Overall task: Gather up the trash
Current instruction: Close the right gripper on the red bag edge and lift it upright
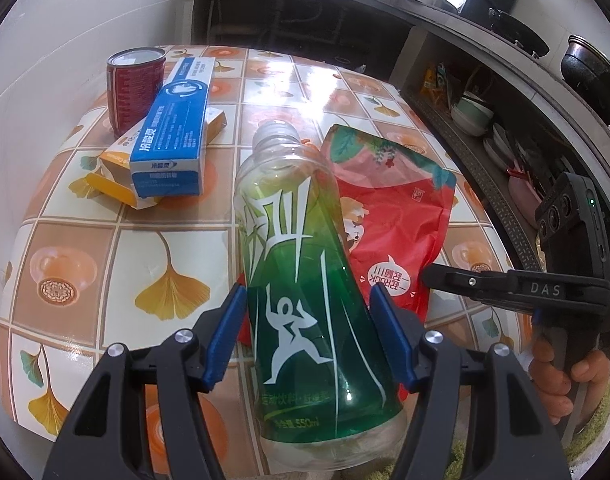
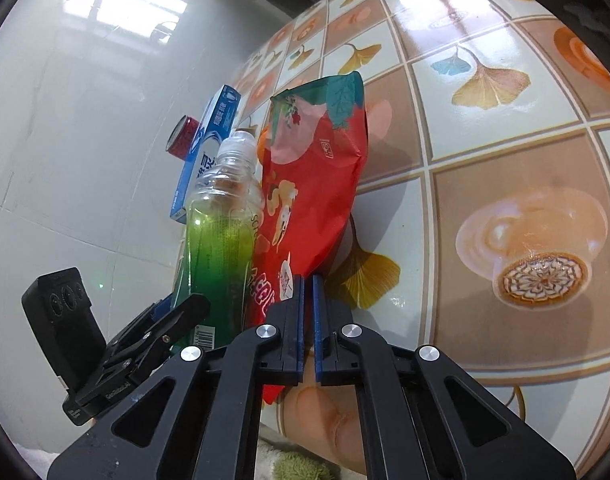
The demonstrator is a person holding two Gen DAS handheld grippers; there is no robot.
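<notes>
- The left gripper (image 1: pixel 309 336) has its blue pads pressed on both sides of a green plastic bottle (image 1: pixel 305 280), low on the body near its base; the bottle's open, capless neck points away from the tongs, toward the far side of the table.
- The right gripper (image 2: pixel 308 320) has its jaws brought together on the lower edge of a red snack bag (image 2: pixel 309 184) (only a thin slit shows between the pads, with the bag's edge going in at the tips).
- Seen from the left wrist, the red bag lies just right of the bottle and partly under it, and the right tongs come in from the right, their tips at the bag's near corner.
- Beyond the left tongs and off to their left, a blue toothpaste box (image 1: pixel 173 132) rests on top of an opened yellow carton (image 1: pixel 117 176).
- A red drink can (image 1: pixel 135 88) stands upright just behind the blue box, farthest from the tongs.
- Everything sits on a table (image 1: pixel 165 272) covered in a glossy tile-and-ginkgo-leaf print cloth.
- A hand (image 1: pixel 565 380) grips the right tool's handle, at the right edge of the left wrist view.
</notes>
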